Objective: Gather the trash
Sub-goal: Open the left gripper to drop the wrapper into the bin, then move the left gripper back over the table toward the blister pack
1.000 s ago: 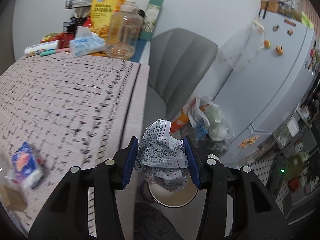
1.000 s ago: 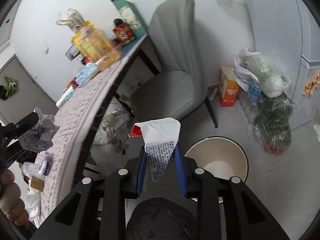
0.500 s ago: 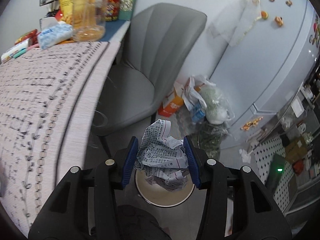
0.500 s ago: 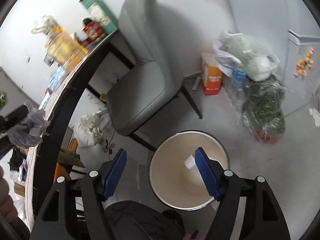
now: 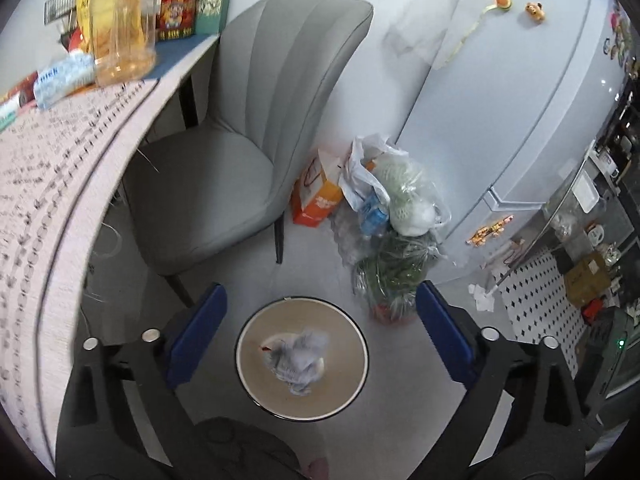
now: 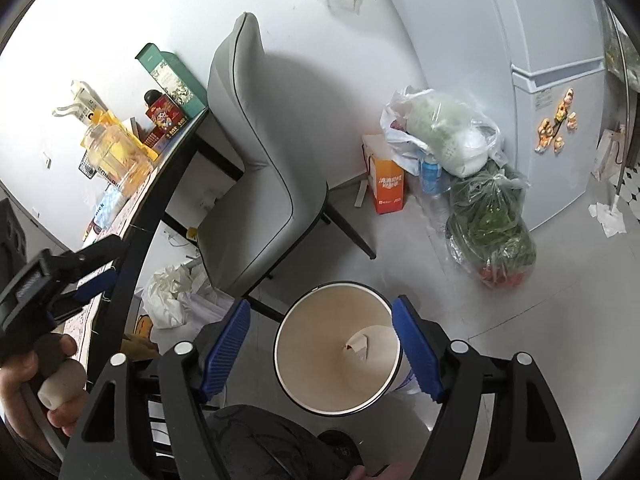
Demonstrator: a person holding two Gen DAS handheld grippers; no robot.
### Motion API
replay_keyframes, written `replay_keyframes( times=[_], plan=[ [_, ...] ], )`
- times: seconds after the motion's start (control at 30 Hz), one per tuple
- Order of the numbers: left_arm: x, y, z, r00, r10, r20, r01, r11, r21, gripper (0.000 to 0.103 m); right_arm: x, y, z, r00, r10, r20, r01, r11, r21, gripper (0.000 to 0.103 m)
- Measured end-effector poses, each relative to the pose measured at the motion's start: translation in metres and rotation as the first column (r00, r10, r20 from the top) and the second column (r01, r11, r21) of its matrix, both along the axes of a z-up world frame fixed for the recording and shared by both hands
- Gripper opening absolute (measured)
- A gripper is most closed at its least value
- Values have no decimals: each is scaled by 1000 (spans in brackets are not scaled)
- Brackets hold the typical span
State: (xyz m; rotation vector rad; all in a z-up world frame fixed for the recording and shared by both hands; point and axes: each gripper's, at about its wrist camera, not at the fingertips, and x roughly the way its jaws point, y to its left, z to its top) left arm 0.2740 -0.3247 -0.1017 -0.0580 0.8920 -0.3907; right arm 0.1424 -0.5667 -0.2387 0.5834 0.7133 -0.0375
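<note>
A round cream trash bin (image 5: 352, 376) stands on the floor below both grippers. In the left wrist view a crumpled printed paper (image 5: 298, 358) is in the bin's mouth, blurred. My left gripper (image 5: 318, 336) is open and empty above the bin. In the right wrist view the bin (image 6: 316, 328) holds a white wrapper with a red corner (image 6: 358, 344). My right gripper (image 6: 320, 352) is open and empty over it. The left gripper (image 6: 86, 276) shows at the table's edge.
A grey chair (image 5: 240, 140) stands by the table with a patterned cloth (image 5: 40, 184). Bags of groceries (image 5: 396, 216) and an orange box (image 5: 316, 200) sit beside the fridge (image 5: 520, 80). A jar and boxes stand at the table's far end (image 5: 120, 36).
My left gripper swung from the table to above the bin and opened, dropping the crumpled paper. My right gripper opened earlier and its wrapper now lies in the bin.
</note>
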Motion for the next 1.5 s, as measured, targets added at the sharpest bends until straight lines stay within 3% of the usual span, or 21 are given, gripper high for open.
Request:
replay_keyframes(
  times=[0.13,0.27,0.53,0.73,1.07,1.37,1.5],
  plan=[
    [-5,18,14,1000,29,12,-29,1000,-5,96,-1,10,10,1000,13,17,-13,1000,-8,81],
    [-20,48,31,996,80,45,-80,997,-13,96,-8,28,29,997,4,74,0,999,-53,96],
    [-63,111,69,978,166,123,-159,985,-67,96,-16,75,64,989,62,133,-48,993,-108,96],
    [-94,146,88,955,219,200,-210,976,-64,96,-27,114,89,979,101,179,-72,984,-164,96],
    [-133,210,102,920,313,236,-282,947,-157,96,-40,177,122,942,213,260,-146,956,-253,96],
    [-165,256,107,879,385,282,-362,923,-134,96,-46,242,141,903,345,256,-257,911,-322,96],
    [-180,286,105,864,423,274,-394,906,-157,97,-48,272,147,881,403,247,-314,890,-331,96]
  ],
)
